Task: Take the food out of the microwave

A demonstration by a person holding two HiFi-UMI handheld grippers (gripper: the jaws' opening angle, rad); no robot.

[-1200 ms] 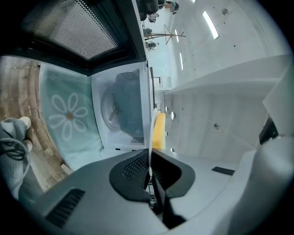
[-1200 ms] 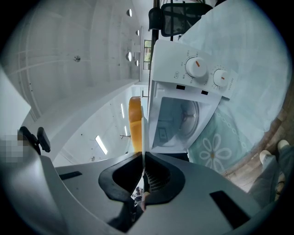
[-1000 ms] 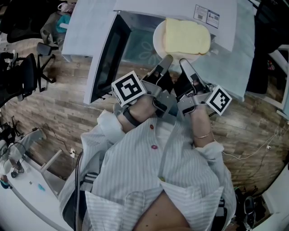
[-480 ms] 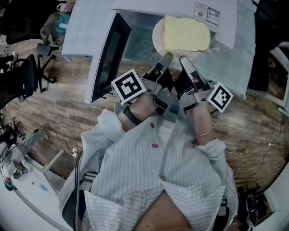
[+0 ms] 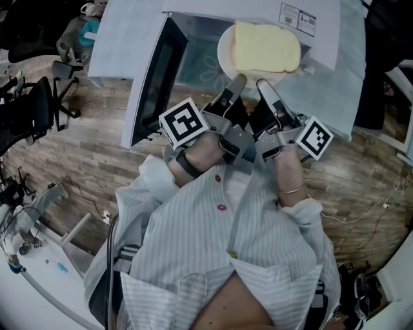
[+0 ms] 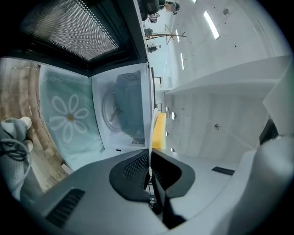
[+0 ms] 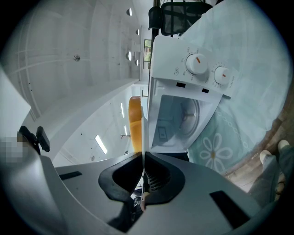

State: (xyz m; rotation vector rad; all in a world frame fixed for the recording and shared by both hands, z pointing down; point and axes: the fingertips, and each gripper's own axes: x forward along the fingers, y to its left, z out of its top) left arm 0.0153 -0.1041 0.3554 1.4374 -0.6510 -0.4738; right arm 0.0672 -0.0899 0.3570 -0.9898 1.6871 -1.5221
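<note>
Food (image 5: 266, 46), a pale slice of bread, lies flat on a white plate (image 5: 224, 57) in the head view, held in the air before the open microwave (image 5: 213, 11). It sits straight ahead of both claws, past the plate's near rim. Its long axis runs crosswise, rounded end toward the right. Left claw (image 5: 236, 82) and right claw (image 5: 262, 86) pinch that rim side by side, equally near.

In the left gripper view the claw (image 6: 149, 158) is clenched on the plate's thin edge, with the food just beyond.

The right gripper view matches: its claw (image 7: 143, 167) is clamped on the rim. The next move is likely a level pull back toward the person.
</note>
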